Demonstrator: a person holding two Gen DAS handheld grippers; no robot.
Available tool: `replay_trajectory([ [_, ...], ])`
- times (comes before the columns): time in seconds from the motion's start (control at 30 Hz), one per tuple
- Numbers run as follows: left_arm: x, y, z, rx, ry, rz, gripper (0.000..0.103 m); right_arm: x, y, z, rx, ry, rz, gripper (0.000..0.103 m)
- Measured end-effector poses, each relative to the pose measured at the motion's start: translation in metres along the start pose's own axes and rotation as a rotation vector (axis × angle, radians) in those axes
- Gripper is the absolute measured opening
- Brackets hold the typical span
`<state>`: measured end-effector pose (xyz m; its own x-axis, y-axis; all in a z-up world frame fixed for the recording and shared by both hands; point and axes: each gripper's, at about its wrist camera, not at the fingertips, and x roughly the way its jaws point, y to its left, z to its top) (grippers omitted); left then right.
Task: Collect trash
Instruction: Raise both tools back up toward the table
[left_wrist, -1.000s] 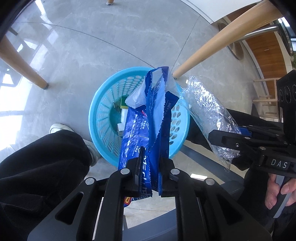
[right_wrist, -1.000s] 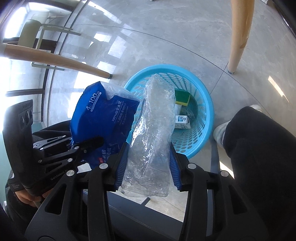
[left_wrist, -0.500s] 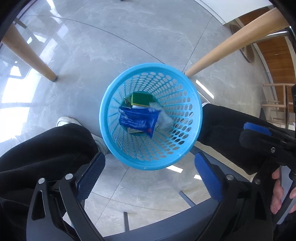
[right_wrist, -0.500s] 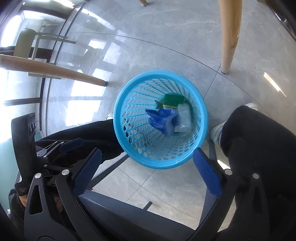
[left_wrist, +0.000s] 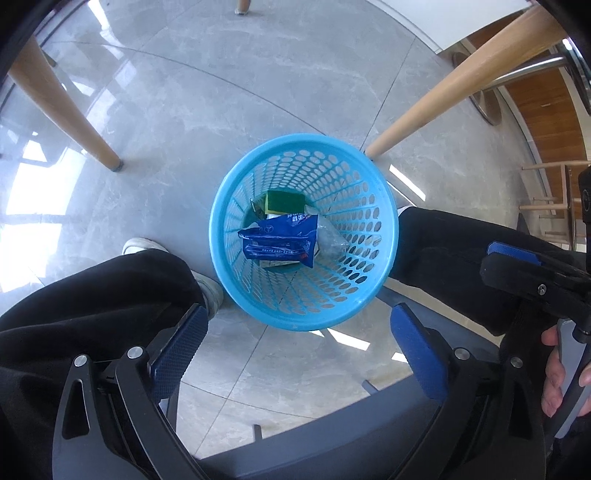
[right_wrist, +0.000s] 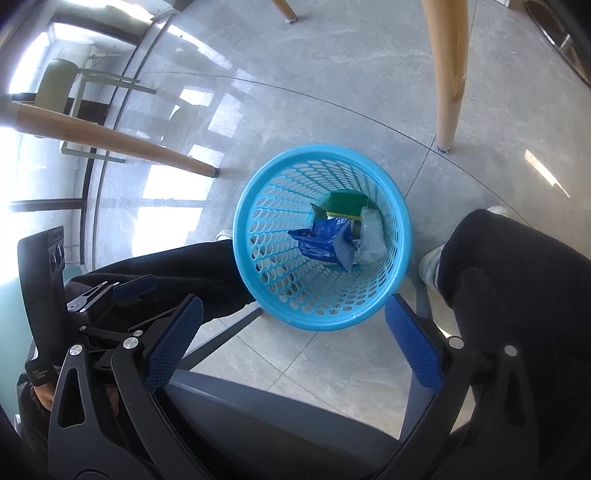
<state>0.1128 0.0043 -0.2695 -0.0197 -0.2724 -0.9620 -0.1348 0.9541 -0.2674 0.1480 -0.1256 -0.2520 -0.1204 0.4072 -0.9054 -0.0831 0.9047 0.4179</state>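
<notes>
Both tongs hung over the blue basket (left_wrist: 303, 321), pointing down. Left gripper (left_wrist: 297, 350) & right gripper (right_wrist: 291, 345) were spread wide, empty. Blue wrapper (left_wrist: 280, 243) & clear plastic (right_wrist: 371, 238) lay inside. Best lift straight up, clear of rim.

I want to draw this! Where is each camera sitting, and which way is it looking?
Left wrist camera: sits on the left gripper, looks down into the blue basket on the floor; its open fingers, black trouser legs and the other hand show.
Right wrist camera: sits on the right gripper, looks down from the other side; open fingers and trouser legs show.
Both share: the basket, blue wrapper, clear plastic, wooden legs.
</notes>
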Motion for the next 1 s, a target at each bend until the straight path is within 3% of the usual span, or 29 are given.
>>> replay_trajectory([
  [0.53,-0.082,0.027,-0.056,-0.05,-0.199,-0.011,0.097,-0.073,0.0,-0.054,-0.046,-0.139,0.033,0.094],
  [1.0,-0.154,0.034,-0.101,-0.08,-0.417,0.025,0.097,-0.151,0.006,-0.089,-0.057,-0.331,0.071,0.094],
])
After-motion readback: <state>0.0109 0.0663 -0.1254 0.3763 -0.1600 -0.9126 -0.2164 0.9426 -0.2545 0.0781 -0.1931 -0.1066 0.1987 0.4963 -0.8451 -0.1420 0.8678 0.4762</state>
